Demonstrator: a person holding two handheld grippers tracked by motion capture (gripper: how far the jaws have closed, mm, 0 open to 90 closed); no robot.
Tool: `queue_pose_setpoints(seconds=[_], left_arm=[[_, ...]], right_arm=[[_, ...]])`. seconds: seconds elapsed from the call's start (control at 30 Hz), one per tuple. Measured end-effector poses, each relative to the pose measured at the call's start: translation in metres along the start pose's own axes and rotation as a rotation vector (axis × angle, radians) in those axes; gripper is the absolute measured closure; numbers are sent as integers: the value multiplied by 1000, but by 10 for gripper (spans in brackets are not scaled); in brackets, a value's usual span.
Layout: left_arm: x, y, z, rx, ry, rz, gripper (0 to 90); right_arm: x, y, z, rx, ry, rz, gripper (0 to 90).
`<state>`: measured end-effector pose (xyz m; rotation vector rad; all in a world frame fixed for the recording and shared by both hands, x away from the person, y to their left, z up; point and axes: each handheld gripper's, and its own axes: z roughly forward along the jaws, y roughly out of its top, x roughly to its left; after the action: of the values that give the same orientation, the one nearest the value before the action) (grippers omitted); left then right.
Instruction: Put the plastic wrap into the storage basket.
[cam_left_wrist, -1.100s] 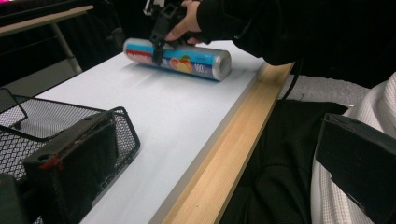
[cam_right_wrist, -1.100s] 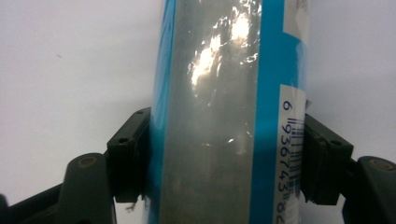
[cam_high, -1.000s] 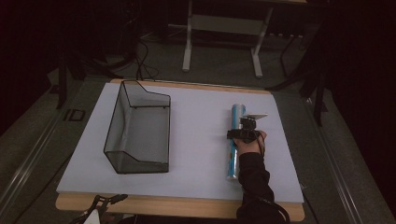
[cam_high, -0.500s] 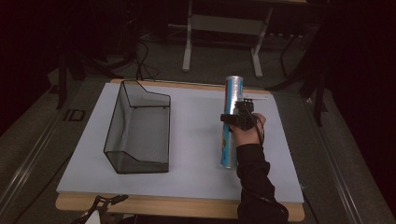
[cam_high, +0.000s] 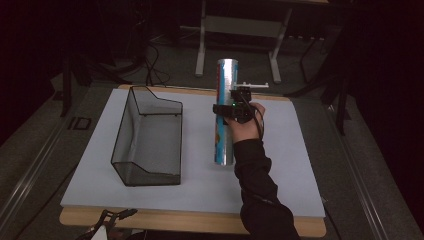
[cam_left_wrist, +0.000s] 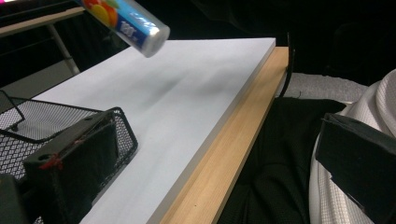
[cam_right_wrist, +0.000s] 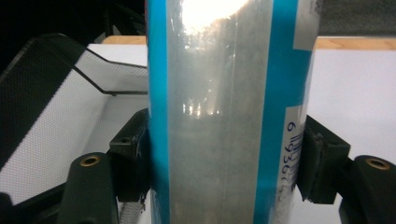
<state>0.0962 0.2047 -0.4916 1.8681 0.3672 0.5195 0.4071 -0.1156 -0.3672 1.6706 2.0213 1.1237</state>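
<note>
In the right gripper view the two black jaws are seen pressed against opposite sides of a long blue and silver tube (cam_right_wrist: 224, 121), so the right gripper (cam_high: 231, 109) is closed on it about midway along its length. From the high view the tube is held clear of the worktop (cam_high: 300, 165), its far end raised toward the back edge and its near end lower, above the white surface. A hand (cam_high: 245, 127) in a black sleeve is wrapped around the gripper body. In the left gripper view the tube's silver end cap is seen hanging in the air above the white board. To the left of the tube, well apart from it, a black wire mesh basket (cam_high: 150, 145) stands on the worktop with its open top upward. The left gripper (cam_high: 107, 222) is held low at the near wooden edge, just beside the basket's near corner; its jaws are parted with nothing between them.
</note>
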Motion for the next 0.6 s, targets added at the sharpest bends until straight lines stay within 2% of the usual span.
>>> queue_pose_setpoints(seconds=[0.03,0.07,0.17,0.27,0.37,0.53,0.6], left_arm=[[0,0,0,0,0,0,1],[0,0,0,0,1,4,1],[0,0,0,-1,0,2,1],[0,0,-1,-2,2,3,1],[0,0,-1,-4,1,3,1],[0,0,-1,-8,-2,0,1],[0,0,-1,-9,-1,-1,1]], right_arm=[[0,0,0,0,0,0,318],[9,5,1,-4,16,-1,318],[17,9,2,-10,30,-6,318],[34,17,3,-26,59,-11,318],[41,20,4,-30,70,-17,318],[64,23,15,-25,113,-11,318],[64,23,15,-25,113,-11,318]])
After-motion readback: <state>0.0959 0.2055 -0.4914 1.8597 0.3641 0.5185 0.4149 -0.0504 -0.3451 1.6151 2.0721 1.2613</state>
